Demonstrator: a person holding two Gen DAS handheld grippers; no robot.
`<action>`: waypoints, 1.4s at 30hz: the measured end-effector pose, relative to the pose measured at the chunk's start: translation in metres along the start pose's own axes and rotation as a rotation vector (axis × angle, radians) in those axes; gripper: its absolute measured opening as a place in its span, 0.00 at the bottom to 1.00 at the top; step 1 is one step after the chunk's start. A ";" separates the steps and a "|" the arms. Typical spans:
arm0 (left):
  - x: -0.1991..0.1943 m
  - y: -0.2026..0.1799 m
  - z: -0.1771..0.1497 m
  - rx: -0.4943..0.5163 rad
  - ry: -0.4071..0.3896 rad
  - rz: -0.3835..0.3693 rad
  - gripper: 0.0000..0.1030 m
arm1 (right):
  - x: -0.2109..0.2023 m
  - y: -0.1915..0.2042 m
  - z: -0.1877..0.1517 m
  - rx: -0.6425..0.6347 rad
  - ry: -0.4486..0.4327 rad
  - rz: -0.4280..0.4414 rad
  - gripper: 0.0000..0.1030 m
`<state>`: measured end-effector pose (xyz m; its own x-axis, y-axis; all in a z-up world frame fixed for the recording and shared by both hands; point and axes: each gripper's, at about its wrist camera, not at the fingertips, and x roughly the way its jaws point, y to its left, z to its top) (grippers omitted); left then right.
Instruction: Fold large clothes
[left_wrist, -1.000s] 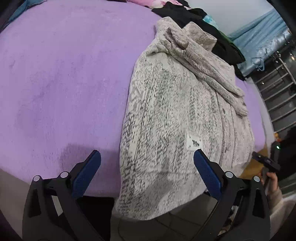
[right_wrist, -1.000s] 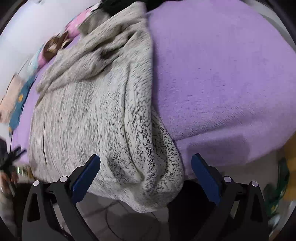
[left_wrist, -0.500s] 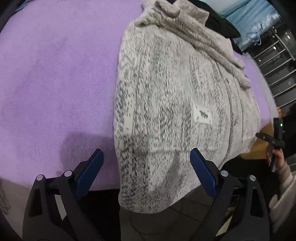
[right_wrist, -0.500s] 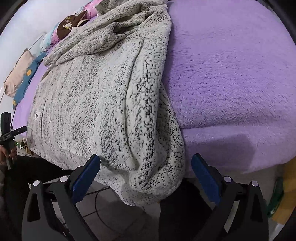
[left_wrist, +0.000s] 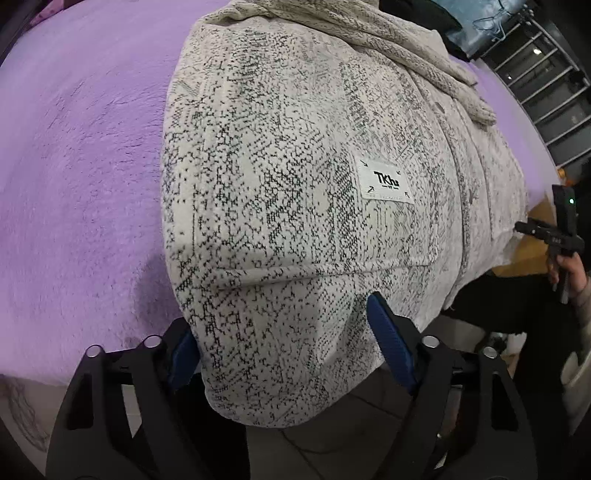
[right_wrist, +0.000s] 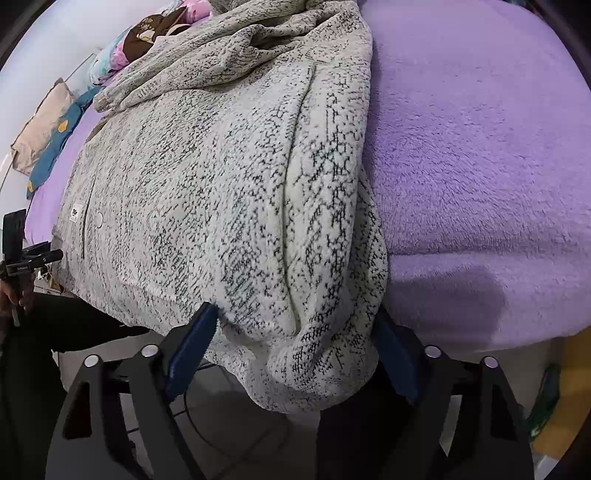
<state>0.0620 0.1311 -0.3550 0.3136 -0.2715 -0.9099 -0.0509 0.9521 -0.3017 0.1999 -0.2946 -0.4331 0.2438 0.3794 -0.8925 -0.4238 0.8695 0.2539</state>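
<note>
Speckled cream-and-black fleece, a big jacket (left_wrist: 280, 192), lies spread over the purple plush blanket (left_wrist: 81, 158) of the bed, its hem spilling over the near edge toward the floor. From where the left gripper (left_wrist: 284, 343) sits, the hem's corner on that side hangs down between its two blue-padded fingers (left_wrist: 391, 347); the jaws stand wide on either side of the cloth, with the fabric bulging between them and covering most of the left-hand pad. Whether either pad presses the fleece I cannot tell. A white label (left_wrist: 384, 181) printed with dark letters sits on the jacket's front, above a pocket seam, and a sleeve (left_wrist: 406, 48) is laid across the chest further up toward the far edge of the bed.

Over at the other hem corner, the right gripper (right_wrist: 291, 347) is placed the same way: fingers wide apart, with a thick roll of folded fleece (right_wrist: 325, 280) drooping between them and over the bed's near edge. The right pad is mostly hidden behind the cloth, the left pad (right_wrist: 192, 343) shows beside it. Purple blanket stretches bare to the right of the jacket. Along the far side of the bed lie some patterned pillows (right_wrist: 48, 133) in beige, blue and pink. A metal rack (left_wrist: 546, 92) stands beyond the bed's far right corner in the left view.
</note>
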 end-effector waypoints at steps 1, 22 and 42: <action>0.000 0.003 0.001 -0.020 -0.001 -0.005 0.67 | -0.001 0.001 0.000 -0.003 0.001 0.001 0.67; -0.041 0.014 0.005 -0.179 -0.064 -0.154 0.16 | -0.049 0.002 -0.005 0.015 -0.148 0.107 0.21; -0.110 -0.022 0.057 -0.237 -0.115 -0.307 0.12 | -0.126 0.031 0.045 0.035 -0.309 0.261 0.20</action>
<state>0.0825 0.1477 -0.2321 0.4515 -0.5078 -0.7337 -0.1511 0.7669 -0.6238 0.1949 -0.3012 -0.2956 0.3849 0.6612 -0.6439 -0.4772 0.7397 0.4744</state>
